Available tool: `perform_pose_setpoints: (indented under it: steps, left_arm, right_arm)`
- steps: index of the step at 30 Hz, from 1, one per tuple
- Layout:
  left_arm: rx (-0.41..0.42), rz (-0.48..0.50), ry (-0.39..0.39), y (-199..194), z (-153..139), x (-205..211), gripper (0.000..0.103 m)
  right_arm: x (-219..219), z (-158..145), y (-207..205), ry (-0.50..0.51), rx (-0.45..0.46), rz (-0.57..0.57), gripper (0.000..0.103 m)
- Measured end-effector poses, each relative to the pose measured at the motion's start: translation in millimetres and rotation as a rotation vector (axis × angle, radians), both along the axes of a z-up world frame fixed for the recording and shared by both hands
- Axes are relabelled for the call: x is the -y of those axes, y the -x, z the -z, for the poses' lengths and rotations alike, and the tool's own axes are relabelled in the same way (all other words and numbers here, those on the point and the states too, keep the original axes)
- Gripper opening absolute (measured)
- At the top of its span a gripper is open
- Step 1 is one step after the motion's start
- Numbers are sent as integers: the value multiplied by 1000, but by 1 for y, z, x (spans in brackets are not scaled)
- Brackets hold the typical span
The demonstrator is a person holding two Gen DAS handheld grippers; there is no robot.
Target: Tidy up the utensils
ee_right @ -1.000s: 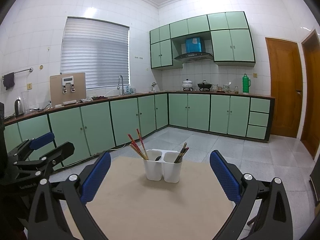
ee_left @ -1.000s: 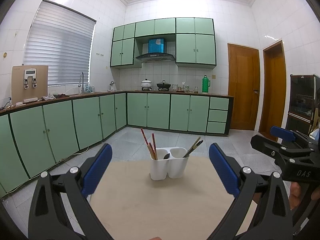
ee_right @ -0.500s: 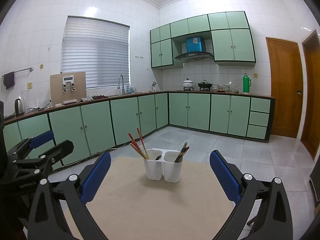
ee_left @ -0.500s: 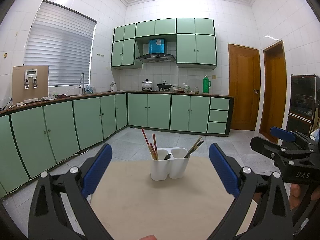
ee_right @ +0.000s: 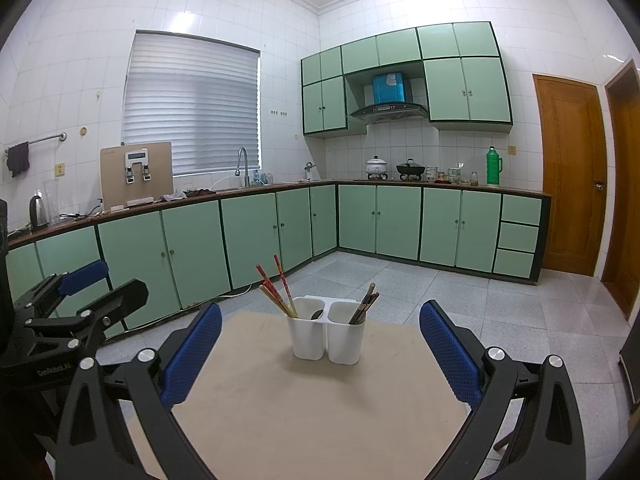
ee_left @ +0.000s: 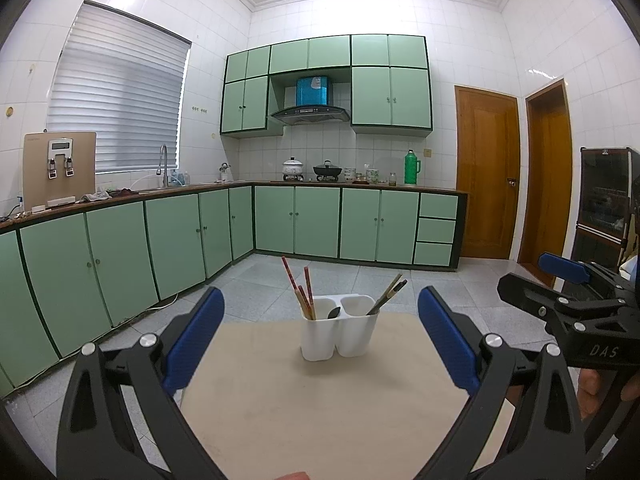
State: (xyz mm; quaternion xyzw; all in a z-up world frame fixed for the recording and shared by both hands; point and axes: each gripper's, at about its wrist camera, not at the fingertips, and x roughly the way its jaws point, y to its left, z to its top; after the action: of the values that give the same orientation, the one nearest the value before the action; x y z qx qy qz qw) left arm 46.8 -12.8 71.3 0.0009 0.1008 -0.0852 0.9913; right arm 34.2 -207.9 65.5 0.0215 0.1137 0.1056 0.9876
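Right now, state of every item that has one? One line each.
White two-compartment plastic utensil holder: upright on the beige table, nothing gripping it.
Red chopsticks: standing in its left compartment, leaning left.
Dark-tipped wooden chopsticks: in its right compartment, leaning right.
Dark spoon: left compartment, mostly hidden.
Left gripper: open, empty.
Right gripper: open, empty.

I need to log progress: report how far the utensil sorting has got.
Done, by the look of it: red chopsticks stand in the left cup of the white holder, dark chopsticks in the right cup, with a spoon between. In hand: nothing; left gripper and right gripper are open. No loose utensils show on the table.
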Motion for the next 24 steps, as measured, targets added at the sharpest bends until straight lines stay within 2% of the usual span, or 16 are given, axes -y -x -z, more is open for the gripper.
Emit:
perform_pose_setpoints:
  steps: [24]
  left_arm:
    - [-30, 5, 10, -8, 4, -6, 95]
  right_arm:
    - [7, 10, -9, 6, -28, -5, 97]
